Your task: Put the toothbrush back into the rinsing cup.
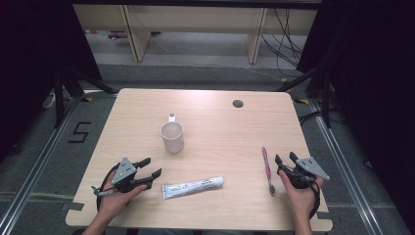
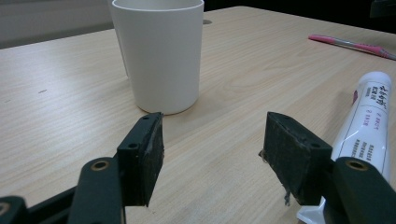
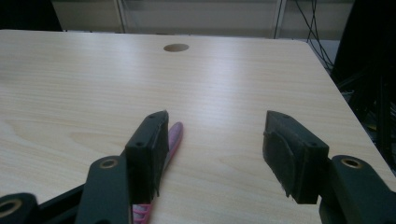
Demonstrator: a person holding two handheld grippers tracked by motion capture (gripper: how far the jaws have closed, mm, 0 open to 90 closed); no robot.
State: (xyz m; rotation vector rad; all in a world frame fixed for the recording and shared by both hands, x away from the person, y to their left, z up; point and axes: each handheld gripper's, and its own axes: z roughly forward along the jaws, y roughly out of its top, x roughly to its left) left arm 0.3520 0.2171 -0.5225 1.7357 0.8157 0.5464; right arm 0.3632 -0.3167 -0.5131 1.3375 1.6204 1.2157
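A white mug stands upright near the table's middle, its handle toward the far side; it looms close ahead in the left gripper view. A white toothpaste tube lies flat near the front edge and runs along the right of the left gripper view. A pink toothbrush lies at the right, bristle end nearest the front. My left gripper stands open just left of the tube, nothing between its jaws. My right gripper is open beside the toothbrush, which lies by its left jaw.
The wooden table has a round cable hole at the far right. Beyond the far edge are wooden furniture legs and loose cables on the floor. Black curtains hang at both sides.
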